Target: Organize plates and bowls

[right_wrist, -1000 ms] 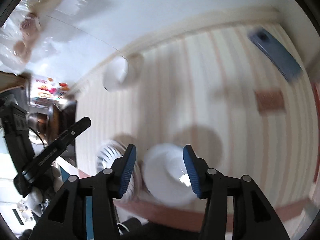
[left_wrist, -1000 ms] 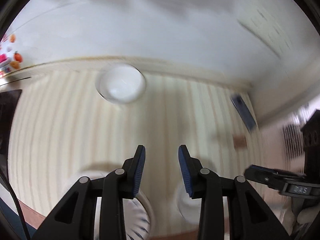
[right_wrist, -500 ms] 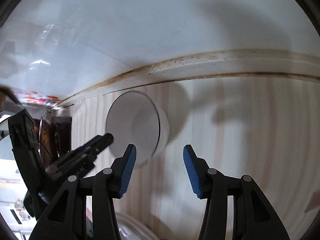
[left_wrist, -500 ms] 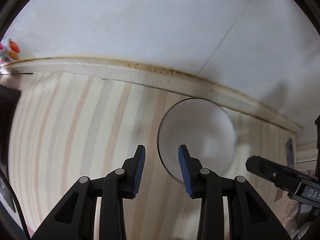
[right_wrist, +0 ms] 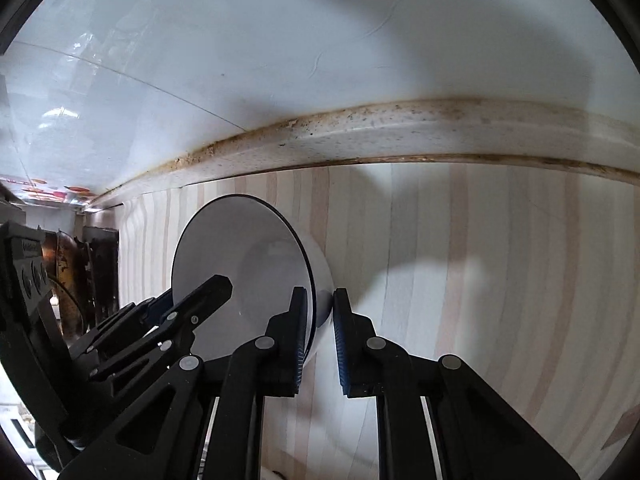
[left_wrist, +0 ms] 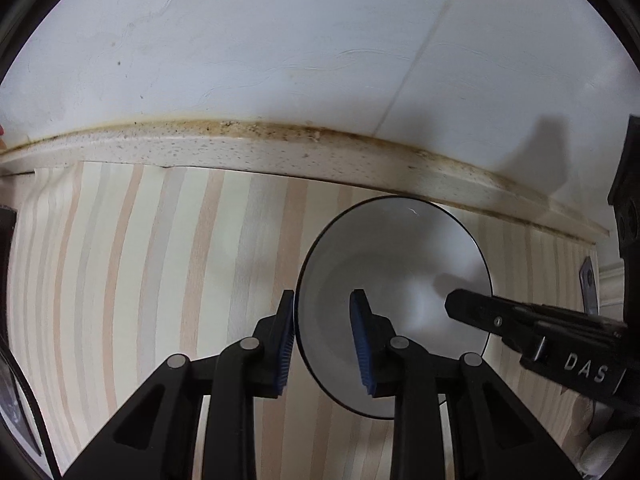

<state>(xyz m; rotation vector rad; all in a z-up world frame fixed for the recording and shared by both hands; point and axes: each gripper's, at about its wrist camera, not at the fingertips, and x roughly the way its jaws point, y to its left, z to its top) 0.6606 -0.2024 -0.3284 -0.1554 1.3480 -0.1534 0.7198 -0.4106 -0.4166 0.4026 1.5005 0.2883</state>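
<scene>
Bowl [left_wrist: 394, 280] pinched at its rim from two sides, close under the wall.

In the right wrist view the right gripper [right_wrist: 322, 312] has its jaws drawn close together astride the near rim, one blue pad inside the bowl and one against the outer wall, seemingly clamped on it, which probably steadies the bowl for a lift. In the left wrist view the left gripper [left_wrist: 322, 318] stands with its jaws apart across the opposite rim, one pad outside and one over the hollow, not yet closed, likely so both can share the load. The bowl is smooth, glossy white, round, with a thin dark edge line, and rests on the tabletop [left_wrist: 160, 260], whose covering shows pale lengthwise stripes. Beyond the jaws runs a speckled, stained ledge [left_wrist: 240, 152] below a shiny white wall [left_wrist: 280, 40].
</scene>
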